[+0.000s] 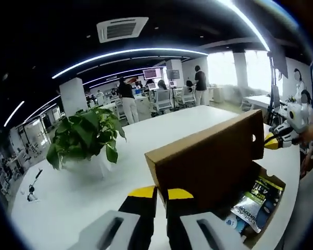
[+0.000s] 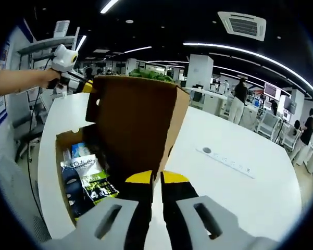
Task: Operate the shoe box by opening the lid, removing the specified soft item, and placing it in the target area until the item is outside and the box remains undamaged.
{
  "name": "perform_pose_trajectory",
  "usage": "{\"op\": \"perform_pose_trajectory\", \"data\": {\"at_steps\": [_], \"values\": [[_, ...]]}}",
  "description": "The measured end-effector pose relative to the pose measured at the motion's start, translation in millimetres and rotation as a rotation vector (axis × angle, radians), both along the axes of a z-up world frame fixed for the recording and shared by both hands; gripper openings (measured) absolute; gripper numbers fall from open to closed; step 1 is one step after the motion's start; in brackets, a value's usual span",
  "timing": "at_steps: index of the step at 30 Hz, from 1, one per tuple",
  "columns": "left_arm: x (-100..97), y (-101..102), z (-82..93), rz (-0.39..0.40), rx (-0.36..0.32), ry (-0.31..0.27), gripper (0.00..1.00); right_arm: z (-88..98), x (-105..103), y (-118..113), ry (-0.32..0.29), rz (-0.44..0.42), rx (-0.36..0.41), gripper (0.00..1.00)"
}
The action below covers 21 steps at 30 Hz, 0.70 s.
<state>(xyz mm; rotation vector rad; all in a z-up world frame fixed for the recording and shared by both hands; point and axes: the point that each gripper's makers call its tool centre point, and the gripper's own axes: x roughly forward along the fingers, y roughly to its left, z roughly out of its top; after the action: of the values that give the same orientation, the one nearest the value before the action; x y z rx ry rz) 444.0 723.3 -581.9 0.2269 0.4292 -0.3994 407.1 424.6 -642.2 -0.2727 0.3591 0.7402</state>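
Observation:
A brown cardboard shoe box [image 1: 271,208] lies open on a white table [image 1: 83,198], its lid [image 1: 208,161] swung up on edge. Both jaws of my left gripper [image 1: 161,194] are pinched together on the lid's near end. At the lid's far end, the right gripper [image 1: 275,139] touches the corner. In the right gripper view my right gripper [image 2: 157,178] is shut on the lid [image 2: 135,130], and a hand holds the left gripper [image 2: 78,83] at the opposite corner. Inside the box [image 2: 60,156] lie printed packets [image 2: 96,182] and a dark soft item [image 2: 73,190].
A potted green plant [image 1: 88,135] stands on the table left of the box. A flush socket strip [image 2: 226,159] sits in the tabletop beyond it. A small dark object [image 1: 34,187] lies near the table's left edge. People, desks and chairs fill the office behind.

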Motion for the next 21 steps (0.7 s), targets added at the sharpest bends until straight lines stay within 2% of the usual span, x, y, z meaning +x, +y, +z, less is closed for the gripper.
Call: {"op": "perform_pose_trajectory", "data": {"at_steps": [9,18,21], "values": [[20.2,-0.5,-7.3,0.009,-0.026,0.01,0.05,-23.6,8.8,2.5,0.037,-0.017,-0.037,0.04],[35.5,-1.6,-17.3,0.03,-0.057,0.02,0.06,-27.1,16.3,4.0,0.023,-0.012,-0.065,0.02],[37.1,-0.8,-24.2,0.062,-0.078,0.029,0.05,-26.8,17.8,3.8,0.013,-0.008,-0.076,0.02]]}}
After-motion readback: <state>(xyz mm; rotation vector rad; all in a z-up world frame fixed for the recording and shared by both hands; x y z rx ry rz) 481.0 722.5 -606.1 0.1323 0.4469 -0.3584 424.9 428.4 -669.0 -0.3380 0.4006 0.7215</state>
